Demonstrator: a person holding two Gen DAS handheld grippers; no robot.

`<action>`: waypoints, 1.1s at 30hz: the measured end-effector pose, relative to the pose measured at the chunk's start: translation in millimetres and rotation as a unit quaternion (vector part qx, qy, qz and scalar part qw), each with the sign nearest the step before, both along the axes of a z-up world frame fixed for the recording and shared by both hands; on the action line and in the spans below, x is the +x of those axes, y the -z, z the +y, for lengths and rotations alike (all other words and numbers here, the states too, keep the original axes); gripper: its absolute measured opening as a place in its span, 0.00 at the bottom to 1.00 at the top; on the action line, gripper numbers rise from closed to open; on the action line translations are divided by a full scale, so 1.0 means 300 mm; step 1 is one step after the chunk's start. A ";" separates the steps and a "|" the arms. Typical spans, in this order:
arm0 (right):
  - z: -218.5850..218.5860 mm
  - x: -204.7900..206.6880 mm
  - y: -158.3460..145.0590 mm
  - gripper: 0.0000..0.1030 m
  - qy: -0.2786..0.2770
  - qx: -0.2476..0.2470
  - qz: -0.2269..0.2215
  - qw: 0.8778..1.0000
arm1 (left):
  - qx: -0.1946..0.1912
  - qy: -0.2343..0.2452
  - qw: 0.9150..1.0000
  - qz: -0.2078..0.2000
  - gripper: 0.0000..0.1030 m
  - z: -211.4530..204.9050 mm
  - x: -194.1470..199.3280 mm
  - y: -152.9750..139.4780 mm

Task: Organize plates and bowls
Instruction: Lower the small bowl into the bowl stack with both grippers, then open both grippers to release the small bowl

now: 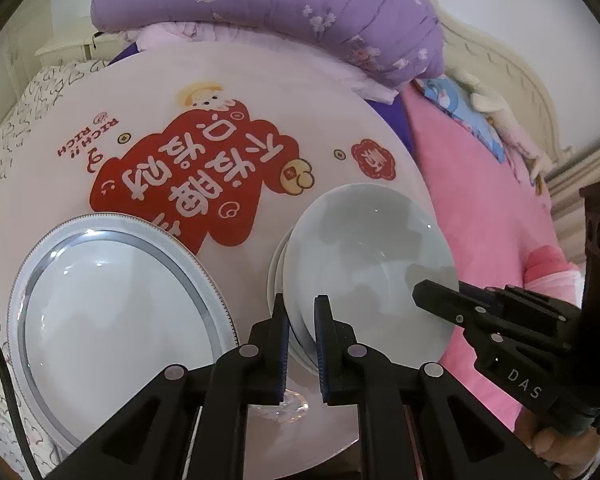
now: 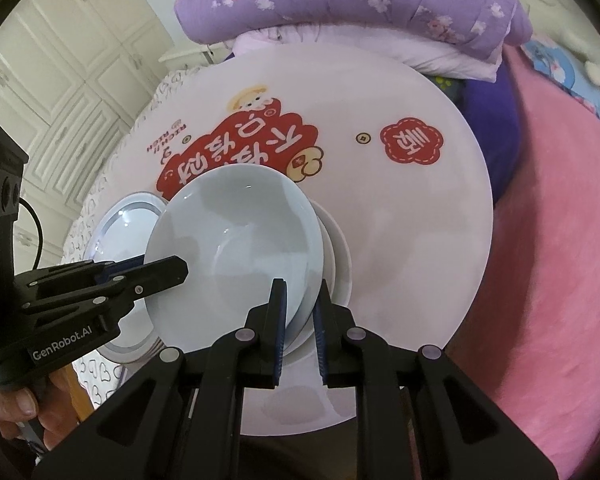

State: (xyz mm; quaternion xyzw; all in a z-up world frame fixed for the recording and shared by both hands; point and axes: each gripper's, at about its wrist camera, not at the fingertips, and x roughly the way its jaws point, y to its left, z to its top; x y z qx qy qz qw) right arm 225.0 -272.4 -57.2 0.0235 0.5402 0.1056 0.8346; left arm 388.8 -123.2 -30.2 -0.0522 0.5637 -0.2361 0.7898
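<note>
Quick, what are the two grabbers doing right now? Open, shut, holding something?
Left gripper: shut on the rim of the white bowl.
Right gripper: shut on the same white bowl's rim, on the other side.

Plain white bowl (image 1: 364,248), silver-rimmed plate (image 1: 112,320)

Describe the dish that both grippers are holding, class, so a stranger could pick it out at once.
Find the round table with the red cartoon print. On it, right of the silver-banded plate, sits a stack of white dishes. It is the plain white bowl on top, tilted, pinched at opposite rims by both grippers.
</note>
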 end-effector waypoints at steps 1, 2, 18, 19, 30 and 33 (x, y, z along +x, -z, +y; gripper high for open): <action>0.001 0.001 0.001 0.14 -0.001 -0.001 0.002 1.000 | 0.004 0.002 1.000 -0.001 0.08 -0.002 -0.001 -0.001; 0.002 0.001 0.003 0.15 -0.001 -0.002 0.003 1.000 | 0.006 0.003 1.000 -0.001 0.08 -0.003 0.000 0.000; -0.005 0.002 -0.005 0.16 0.003 -0.012 0.002 1.000 | 0.016 0.018 1.000 -0.001 0.10 -0.016 0.005 0.007; -0.007 0.000 -0.007 0.17 0.004 -0.013 0.001 1.000 | 0.017 0.018 1.000 -0.002 0.10 -0.017 0.005 0.006; -0.061 -0.004 -0.038 0.87 0.030 0.012 -0.026 0.999 | 0.011 0.029 0.999 -0.028 0.58 -0.022 -0.011 -0.039; -0.094 -0.001 -0.047 0.99 0.048 0.031 -0.033 0.998 | 0.007 0.027 0.999 -0.039 0.67 -0.006 -0.013 -0.061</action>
